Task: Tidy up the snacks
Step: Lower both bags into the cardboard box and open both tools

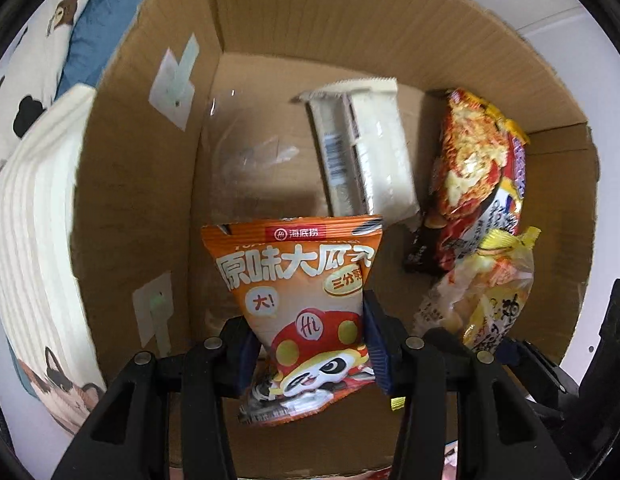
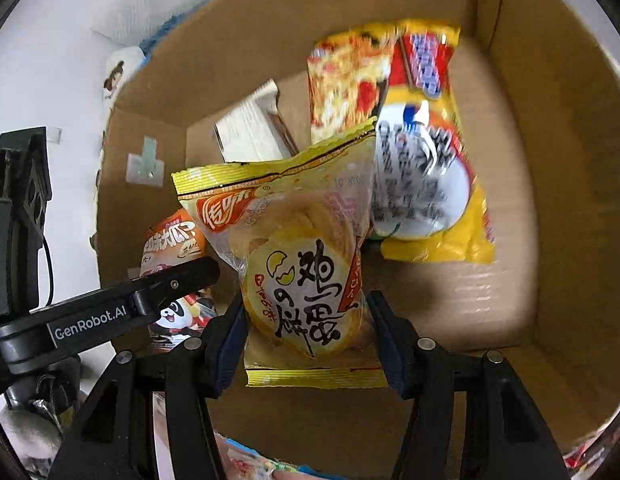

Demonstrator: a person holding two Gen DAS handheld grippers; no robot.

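Note:
My left gripper (image 1: pixel 310 344) is shut on an orange snack bag with a panda (image 1: pixel 298 292) and holds it inside an open cardboard box (image 1: pixel 142 184). My right gripper (image 2: pixel 308 332) is shut on a yellow egg-cake packet (image 2: pixel 298 264), also inside the box (image 2: pixel 522 208). The yellow packet shows at the right in the left wrist view (image 1: pixel 486 292). The orange bag (image 2: pixel 174 248) and the left gripper's arm (image 2: pixel 110 308) show at the left in the right wrist view. On the box floor lie a white packet (image 1: pixel 366 152) and a red and yellow packet (image 1: pixel 478 176).
A clear plastic film (image 1: pixel 246 152) lies on the box floor at the left. Outside the box are a cream ribbed cushion (image 1: pixel 34 224) and printed bedding (image 1: pixel 42 40). White labels (image 1: pixel 174 84) are stuck on the box's left wall.

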